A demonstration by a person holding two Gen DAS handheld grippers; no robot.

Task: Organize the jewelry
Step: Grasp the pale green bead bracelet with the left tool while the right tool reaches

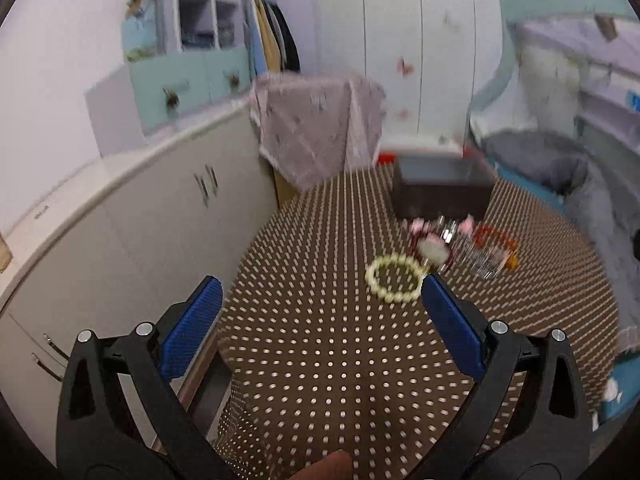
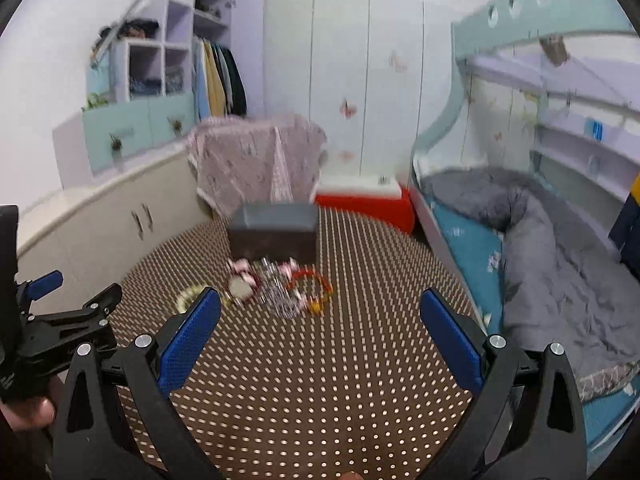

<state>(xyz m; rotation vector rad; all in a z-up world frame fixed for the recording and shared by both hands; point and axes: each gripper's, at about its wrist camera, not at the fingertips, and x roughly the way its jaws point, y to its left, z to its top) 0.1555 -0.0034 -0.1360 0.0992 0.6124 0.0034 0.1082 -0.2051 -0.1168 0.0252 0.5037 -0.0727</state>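
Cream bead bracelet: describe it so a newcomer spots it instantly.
Start at the dark box on the polka-dot tablecloth; a jewelry pile lies in front. The cream bead bracelet lies flat at the pile's near-left edge: the only pale, plain ring of round beads.

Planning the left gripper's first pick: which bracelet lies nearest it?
The cream beaded bracelet, lying apart beside the left gripper's right finger; the orange-red bracelet lies farther off.

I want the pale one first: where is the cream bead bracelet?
The cream bead bracelet lies on the dotted tablecloth, left of the jewelry pile.
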